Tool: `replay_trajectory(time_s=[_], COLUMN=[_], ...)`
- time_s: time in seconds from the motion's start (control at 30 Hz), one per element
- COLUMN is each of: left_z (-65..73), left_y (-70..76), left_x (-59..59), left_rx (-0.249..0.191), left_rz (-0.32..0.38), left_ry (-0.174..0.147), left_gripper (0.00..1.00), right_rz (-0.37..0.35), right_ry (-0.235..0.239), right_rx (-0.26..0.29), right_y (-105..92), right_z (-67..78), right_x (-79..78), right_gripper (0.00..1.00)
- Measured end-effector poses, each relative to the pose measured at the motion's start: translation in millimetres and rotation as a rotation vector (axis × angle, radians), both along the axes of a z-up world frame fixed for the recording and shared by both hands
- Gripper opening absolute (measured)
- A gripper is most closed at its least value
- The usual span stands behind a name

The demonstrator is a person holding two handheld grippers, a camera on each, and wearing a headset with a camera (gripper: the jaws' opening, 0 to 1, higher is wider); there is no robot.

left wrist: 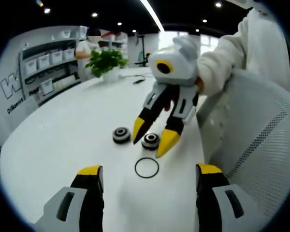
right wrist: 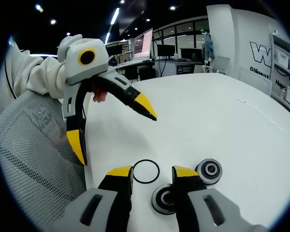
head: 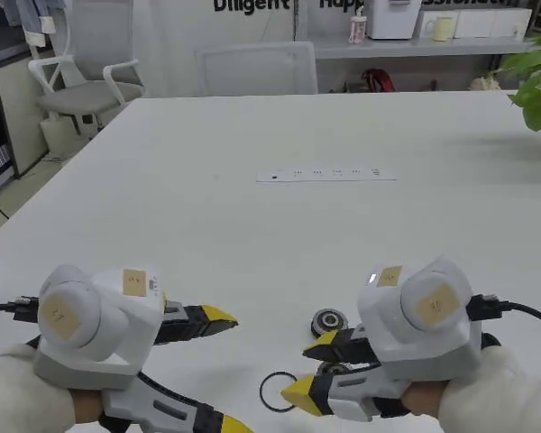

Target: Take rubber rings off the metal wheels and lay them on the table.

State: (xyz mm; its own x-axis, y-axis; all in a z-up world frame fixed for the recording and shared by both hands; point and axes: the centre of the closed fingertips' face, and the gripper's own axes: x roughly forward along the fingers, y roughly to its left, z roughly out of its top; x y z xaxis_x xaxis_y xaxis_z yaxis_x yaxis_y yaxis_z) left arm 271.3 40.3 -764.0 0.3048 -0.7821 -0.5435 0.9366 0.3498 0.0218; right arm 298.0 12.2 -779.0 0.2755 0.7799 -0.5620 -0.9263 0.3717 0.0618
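Note:
A loose black rubber ring (head: 278,391) lies flat on the white table (head: 279,234) near its front edge. One metal wheel (head: 328,321) with a dark outer band stands free just beyond it. A second wheel (right wrist: 164,198) sits low between the jaws of my right gripper (head: 299,373), which is open around it without closing. In the left gripper view both wheels (left wrist: 121,135) (left wrist: 150,140) and the ring (left wrist: 147,167) lie ahead of my left gripper (left wrist: 150,170). The left gripper (head: 238,372) is wide open and holds nothing.
A white power strip (head: 326,174) lies mid-table. A potted plant (head: 536,81) stands at the far right edge. Office chairs (head: 81,81) and a shelf are beyond the table. A mesh chair back (left wrist: 251,135) is close behind the grippers.

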Motion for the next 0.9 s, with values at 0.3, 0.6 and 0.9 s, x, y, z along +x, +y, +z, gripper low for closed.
replay_trajectory(time_s=[0.3,0.6,0.9], left_z=[1.7,3.8,8.1], left_y=[0.2,0.4,0.4], left_x=[1.3,3.3,5.8], left_rx=[-0.004,-0.005,-0.006], left_rz=[0.003,0.009,0.023], left_ry=[-0.006,-0.017,-0.028], left_gripper=[0.79,0.79,0.79], right_rz=[-0.108,-0.200,-0.271], right_ry=[-0.024,-0.020,-0.007], right_rx=[0.085,0.156,0.232], right_y=[-17.0,-40.1,-60.8], right_z=[26.2,42.2,56.0], right_x=[25.5,43.6,56.6], right_gripper=[0.29,0.32,0.33])
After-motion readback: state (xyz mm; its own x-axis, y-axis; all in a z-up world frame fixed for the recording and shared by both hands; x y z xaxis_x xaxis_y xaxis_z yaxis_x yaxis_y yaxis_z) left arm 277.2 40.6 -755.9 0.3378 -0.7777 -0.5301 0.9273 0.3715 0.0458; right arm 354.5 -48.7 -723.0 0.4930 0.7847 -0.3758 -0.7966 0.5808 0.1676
